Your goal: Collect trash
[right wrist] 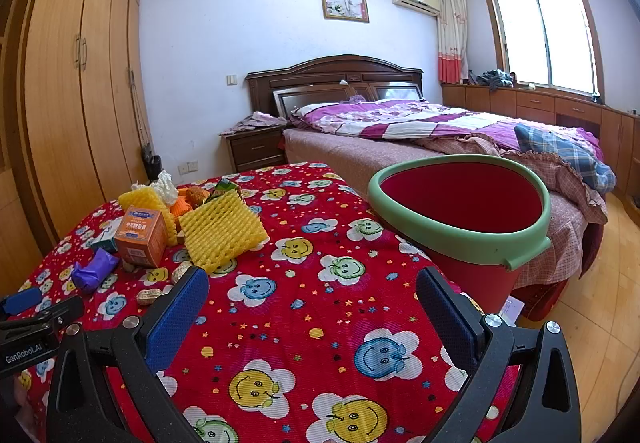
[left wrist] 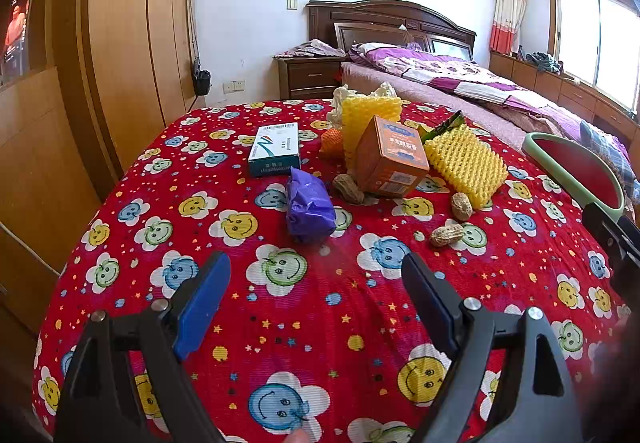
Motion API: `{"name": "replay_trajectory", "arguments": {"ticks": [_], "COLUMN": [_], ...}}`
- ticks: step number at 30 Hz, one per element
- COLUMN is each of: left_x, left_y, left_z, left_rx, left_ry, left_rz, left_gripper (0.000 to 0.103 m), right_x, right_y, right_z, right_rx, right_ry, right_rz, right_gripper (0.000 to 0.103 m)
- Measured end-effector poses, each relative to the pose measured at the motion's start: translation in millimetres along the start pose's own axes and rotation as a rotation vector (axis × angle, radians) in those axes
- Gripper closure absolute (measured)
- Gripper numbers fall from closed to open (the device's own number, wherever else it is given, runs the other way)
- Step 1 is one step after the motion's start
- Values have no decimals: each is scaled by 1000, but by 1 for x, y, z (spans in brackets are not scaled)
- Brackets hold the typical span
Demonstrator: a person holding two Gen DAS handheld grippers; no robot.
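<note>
Red smiley-print cloth (left wrist: 320, 323) is spread over the whole table, and the red bin (right wrist: 460, 203) with the green rim is parked at its right edge, so short carries are all that's needed. Trash is heaped at the far middle: yellow foam nets (left wrist: 464, 163), orange box (left wrist: 390, 159), purple wrapper (left wrist: 310, 209), peanuts (left wrist: 446, 235). Left gripper (left wrist: 316, 303) and right gripper (right wrist: 312, 307) are both spread wide, nothing held. Probably the wrapper gets pinched first, squarely across its middle.

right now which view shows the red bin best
The right wrist view: the red bin shows its whole green rim, red inside and front wall beside the table. The left wrist view catches only a slice of it at the right edge, partly behind the other tool.
</note>
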State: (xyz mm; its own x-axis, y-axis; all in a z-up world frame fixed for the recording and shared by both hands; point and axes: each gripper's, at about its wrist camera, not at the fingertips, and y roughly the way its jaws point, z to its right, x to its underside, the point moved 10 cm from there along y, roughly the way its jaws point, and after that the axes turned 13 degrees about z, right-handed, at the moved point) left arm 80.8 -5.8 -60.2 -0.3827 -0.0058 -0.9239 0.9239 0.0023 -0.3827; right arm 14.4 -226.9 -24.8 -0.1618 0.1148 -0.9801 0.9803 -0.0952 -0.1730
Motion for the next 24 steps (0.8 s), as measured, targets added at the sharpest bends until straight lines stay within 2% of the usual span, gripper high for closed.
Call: {"name": "replay_trajectory", "arguments": {"ticks": [24], "left_x": [0], "left_y": [1], "left_z": [0], "left_rx": [2], "left_ry": [-2], "left_rz": [-3], "left_gripper": [15], "right_x": [0], "right_y": [0], "right_z": [0], "right_rx": [0], "right_ry": [0], "right_rz": [0], "right_gripper": [0]}}
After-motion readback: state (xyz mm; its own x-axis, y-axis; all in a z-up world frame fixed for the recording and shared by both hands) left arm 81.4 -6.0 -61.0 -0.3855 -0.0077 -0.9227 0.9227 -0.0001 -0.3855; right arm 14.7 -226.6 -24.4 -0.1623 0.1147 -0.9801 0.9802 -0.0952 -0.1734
